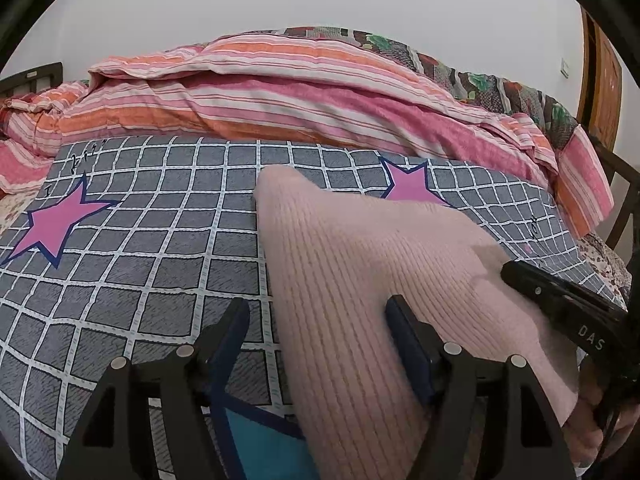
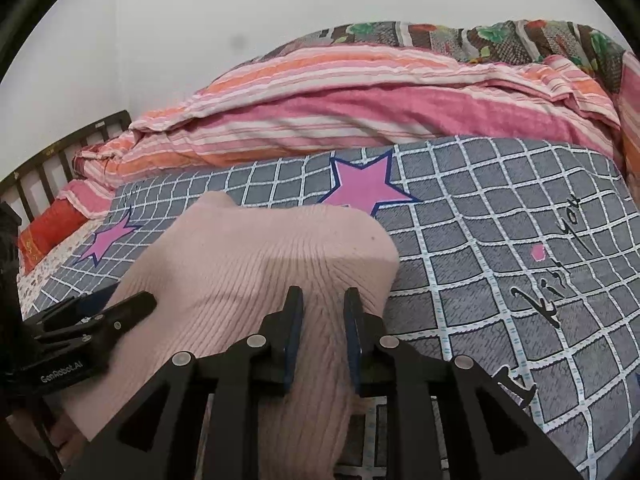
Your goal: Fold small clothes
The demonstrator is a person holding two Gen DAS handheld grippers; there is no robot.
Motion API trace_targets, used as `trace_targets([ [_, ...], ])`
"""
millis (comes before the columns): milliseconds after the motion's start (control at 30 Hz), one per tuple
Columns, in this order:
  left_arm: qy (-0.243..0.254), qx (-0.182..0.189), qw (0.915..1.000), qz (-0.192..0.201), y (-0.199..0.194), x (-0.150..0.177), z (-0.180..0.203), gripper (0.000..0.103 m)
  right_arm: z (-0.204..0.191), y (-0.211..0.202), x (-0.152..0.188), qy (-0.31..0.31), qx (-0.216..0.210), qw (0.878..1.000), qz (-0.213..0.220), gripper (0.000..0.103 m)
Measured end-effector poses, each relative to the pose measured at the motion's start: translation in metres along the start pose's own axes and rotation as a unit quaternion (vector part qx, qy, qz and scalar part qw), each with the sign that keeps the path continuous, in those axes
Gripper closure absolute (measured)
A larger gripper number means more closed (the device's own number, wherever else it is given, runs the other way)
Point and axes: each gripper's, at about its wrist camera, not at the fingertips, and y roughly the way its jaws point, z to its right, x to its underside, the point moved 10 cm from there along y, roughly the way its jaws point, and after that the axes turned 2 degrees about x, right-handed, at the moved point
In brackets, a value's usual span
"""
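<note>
1. Pale pink ribbed knit, soft and limp, makes up the small garment (image 1: 360, 280) that is spread on the grey grid-patterned bedsheet with pink stars (image 1: 140, 220); in the left wrist view it runs from centre toward 5 o'clock.
2. A striped pink and orange quilt (image 1: 280, 92) is heaped at 12 o'clock, well apart from the work.
3. The left gripper (image 1: 318, 320) is seen spread wide, its right finger resting on the knit and its left finger over bare sheet at the garment's left edge; nothing is pinched.
4. The right gripper (image 2: 322, 312) is narrowed, with a raised ridge of knit gathered between its fingers toward 6 o'clock in its own view; whether the cloth is truly clamped cannot be told.
5. The fabric is judged light, stretchy and prone to sagging or bunching, not slippery, not fragile.
6. A hold is best taken at a hem or corner, both layers pinched together, so that the fold is carried evenly and the ribs are not dragged askew.
</note>
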Motion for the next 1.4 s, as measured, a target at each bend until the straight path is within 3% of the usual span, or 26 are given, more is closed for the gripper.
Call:
trace_targets([
  [167, -0.003, -0.001, 1.0, 0.002, -0.001, 0.0, 0.001, 0.032, 0.002, -0.002, -0.002, 0.0, 0.006, 1.0, 0.006, 0.083],
  [267, -0.016, 0.01, 0.9998, 0.007, -0.005, -0.002, -0.002, 0.032, 0.004, -0.002, -0.003, 0.004, 0.01, 1.0, 0.004, 0.075],
  [333, -0.03, 0.022, 0.9993, 0.002, -0.009, -0.007, -0.005, 0.032, 0.009, -0.001, -0.004, 0.017, 0.009, 1.0, -0.003, 0.065],
  [467, -0.04, 0.011, 0.9991, -0.01, 0.001, -0.031, -0.019, 0.033, 0.016, 0.0, -0.016, 0.054, -0.034, 0.997, -0.034, 0.064],
  [633, -0.043, -0.008, 0.9987, -0.028, 0.044, -0.063, -0.035, 0.036, 0.027, 0.018, -0.042, 0.062, -0.027, 0.997, -0.047, 0.065],
  [767, -0.043, -0.026, 0.9968, -0.062, 0.079, -0.057, -0.046, 0.036, 0.029, 0.045, -0.031, 0.046, -0.014, 0.996, -0.075, 0.068],
  [867, -0.07, -0.023, 0.9956, -0.058, 0.084, -0.054, -0.055, 0.036, 0.034, 0.055, -0.018, 0.055, -0.007, 0.995, -0.081, 0.068],
  [1033, -0.054, -0.042, 0.9965, -0.049, 0.087, -0.055, -0.051, 0.036, 0.033, 0.059, -0.017, 0.04, 0.014, 0.996, -0.075, 0.069],
  [1400, -0.055, -0.046, 0.9959, -0.054, 0.087, -0.053, -0.053, 0.033, 0.035, 0.06, -0.016, 0.044, 0.01, 0.996, -0.074, 0.069],
])
